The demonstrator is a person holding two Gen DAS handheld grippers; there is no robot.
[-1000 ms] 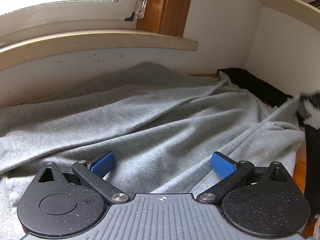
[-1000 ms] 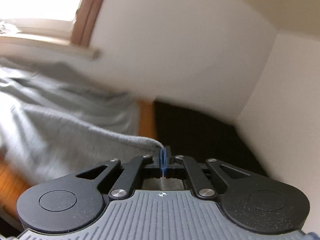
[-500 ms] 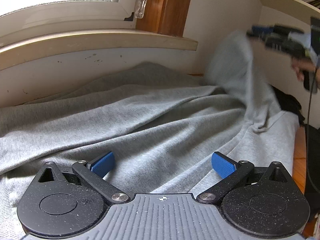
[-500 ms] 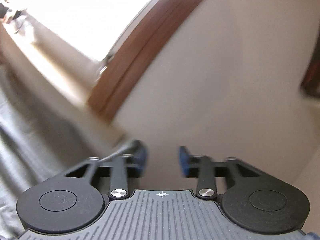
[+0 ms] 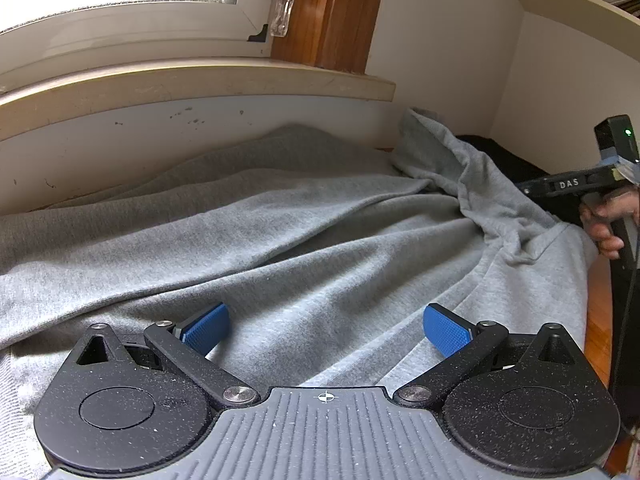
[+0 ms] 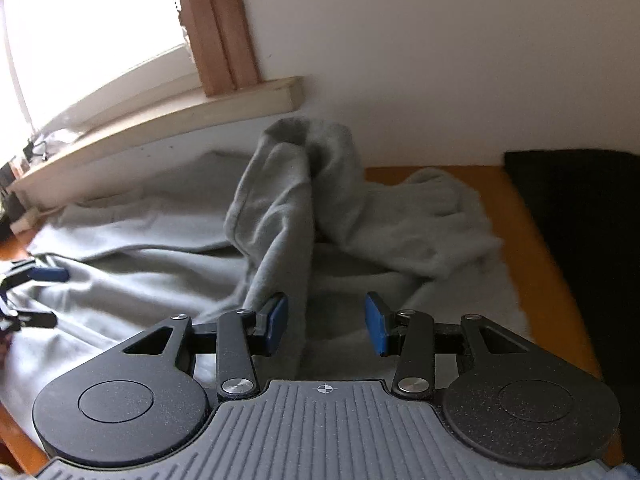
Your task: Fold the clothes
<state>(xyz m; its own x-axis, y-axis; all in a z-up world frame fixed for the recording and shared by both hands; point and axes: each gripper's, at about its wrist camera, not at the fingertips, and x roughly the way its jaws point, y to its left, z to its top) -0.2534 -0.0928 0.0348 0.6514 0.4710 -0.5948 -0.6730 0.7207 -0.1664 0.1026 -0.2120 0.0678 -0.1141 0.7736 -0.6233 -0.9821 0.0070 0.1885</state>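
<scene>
A grey garment (image 5: 280,248) lies spread over a wooden table (image 6: 532,248), below the windowsill (image 5: 192,84) and against the white wall. One part of it (image 6: 296,184) is heaped up near the wall, and another fold (image 6: 420,224) lies to the right of this heap. The left gripper (image 5: 326,330) is low over the near side of the cloth, its fingers wide apart with nothing between them. The right gripper (image 6: 326,322) has just been opening; its fingers are now apart, and a hanging edge of the cloth is just beside the left pad (image 6: 276,322), not clamped. A dark cloth (image 6: 580,240) lies at the right side of the table.
</scene>
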